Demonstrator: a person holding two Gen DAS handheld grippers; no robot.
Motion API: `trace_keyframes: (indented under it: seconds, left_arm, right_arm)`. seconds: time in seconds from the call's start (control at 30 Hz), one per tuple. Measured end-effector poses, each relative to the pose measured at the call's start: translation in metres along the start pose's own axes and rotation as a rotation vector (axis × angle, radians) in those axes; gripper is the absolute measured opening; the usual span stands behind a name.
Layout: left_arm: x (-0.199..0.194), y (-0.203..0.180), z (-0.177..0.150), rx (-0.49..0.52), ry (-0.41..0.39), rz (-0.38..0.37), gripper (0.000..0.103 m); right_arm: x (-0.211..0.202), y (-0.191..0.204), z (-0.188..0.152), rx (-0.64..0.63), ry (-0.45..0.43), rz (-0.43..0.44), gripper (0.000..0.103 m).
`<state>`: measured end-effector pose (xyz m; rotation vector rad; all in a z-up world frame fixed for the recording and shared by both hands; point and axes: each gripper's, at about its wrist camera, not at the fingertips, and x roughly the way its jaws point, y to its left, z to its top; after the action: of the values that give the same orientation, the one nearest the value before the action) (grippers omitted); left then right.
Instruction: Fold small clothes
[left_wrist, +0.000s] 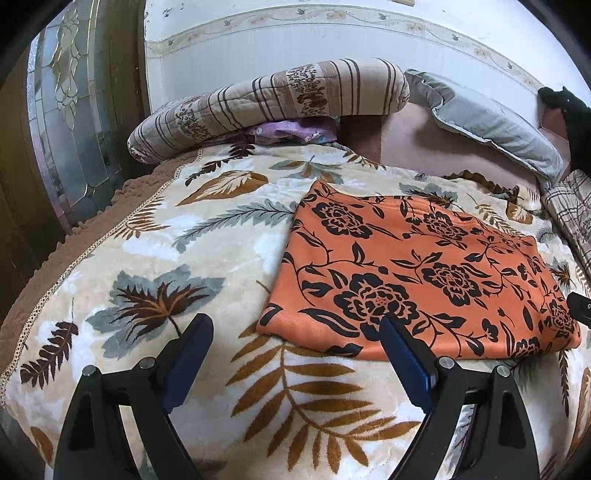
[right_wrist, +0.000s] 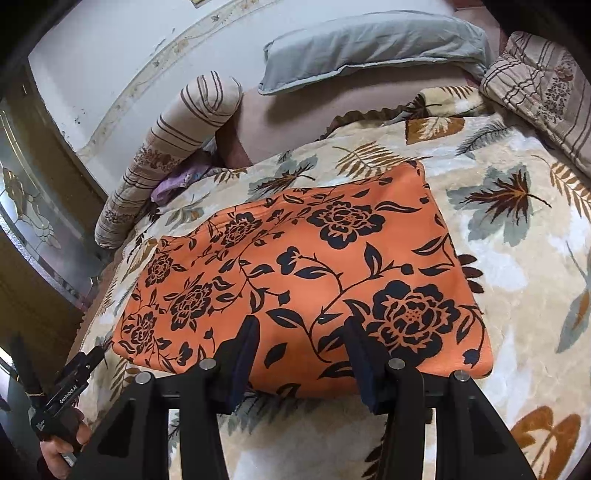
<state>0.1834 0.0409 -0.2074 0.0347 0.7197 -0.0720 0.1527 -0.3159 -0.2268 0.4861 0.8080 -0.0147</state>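
cloth: the orange cloth w/ black flowers (left_wrist: 417, 273) lies flat on the bed, on top of the fuzzy cream blanket w/ brown & grey leaves (left_wrist: 155, 258). It looks like a neat rectangle, prob already folded some.
why flat: I think it's spread smooth so the next fold comes out even.
left tool: my left tool (left_wrist: 295, 354) is wide open, nothing in it. It hangs over the near left corner of the cloth; one finger is in front of the cloth edge, the other over bare blanket.
right tool: my right tool (right_wrist: 301, 356) is about half open, holds nothing. It sits over the near edge, cloth showing btw the fingers.
why there: both at the near edge, prob to grab it & fold it away from me.
containers: none here, no box or basket.
other stuff: striped rolled quilt (left_wrist: 266, 103) & grey pillow (left_wrist: 491, 122) sit far back by the wall.
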Motion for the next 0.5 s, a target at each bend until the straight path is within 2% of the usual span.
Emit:
trace_keyframes:
  seconds: [0.5]
  left_arm:
    - [-0.015,-0.026,0.0,0.032,0.012,0.006,0.092]
  right_arm:
    - [0.008,-0.004,0.002,0.005,0.005,-0.022,0.051]
